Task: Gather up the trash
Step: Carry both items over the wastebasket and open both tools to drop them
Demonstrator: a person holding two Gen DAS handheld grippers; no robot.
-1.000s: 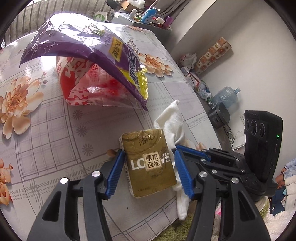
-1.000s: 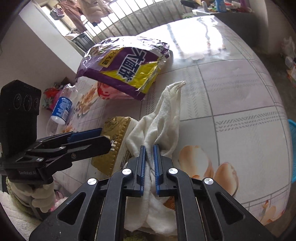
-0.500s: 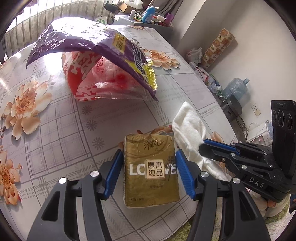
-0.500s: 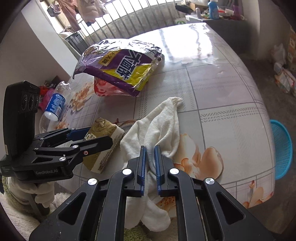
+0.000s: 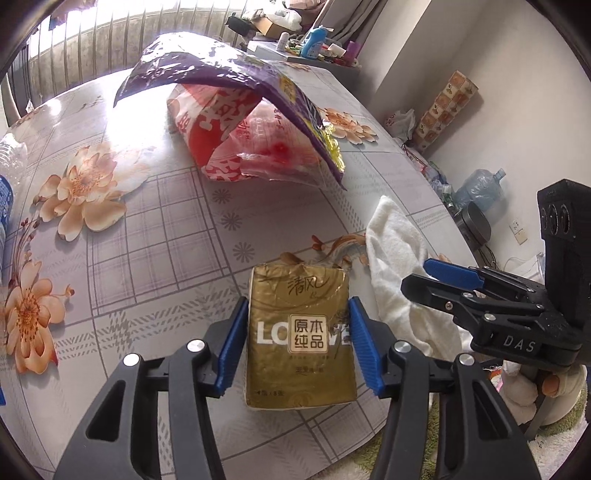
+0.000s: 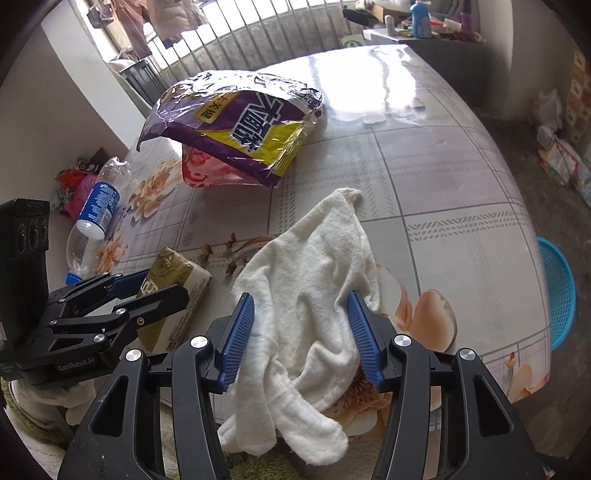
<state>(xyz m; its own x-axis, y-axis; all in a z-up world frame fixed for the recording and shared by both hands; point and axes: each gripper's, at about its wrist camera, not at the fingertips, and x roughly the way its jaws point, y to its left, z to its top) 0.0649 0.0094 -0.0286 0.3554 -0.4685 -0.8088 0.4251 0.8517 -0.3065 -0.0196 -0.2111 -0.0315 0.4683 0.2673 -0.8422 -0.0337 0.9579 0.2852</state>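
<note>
My left gripper (image 5: 297,343) is shut on a gold tissue pack (image 5: 299,332), its blue pads against both sides, at the table's near edge. The pack also shows in the right wrist view (image 6: 173,291), held by the left gripper (image 6: 147,288). My right gripper (image 6: 301,332) is open, its jaws wide on either side of a white towel (image 6: 314,295) that lies on the table and hangs over the edge. The towel (image 5: 399,266) and right gripper (image 5: 443,280) show in the left wrist view. A purple and yellow bag (image 6: 236,122) lies over a red and white bag (image 5: 240,136).
A plastic water bottle (image 6: 92,221) lies at the table's left side. A blue basket (image 6: 557,295) stands on the floor to the right. The floral tablecloth (image 5: 147,221) covers the table. Bottles and clutter sit on a far counter (image 6: 424,22).
My right gripper has opened and let go of the towel, which now lies spread on the table. Both grippers have drawn back toward the near edge; the left still holds the tissue pack.
</note>
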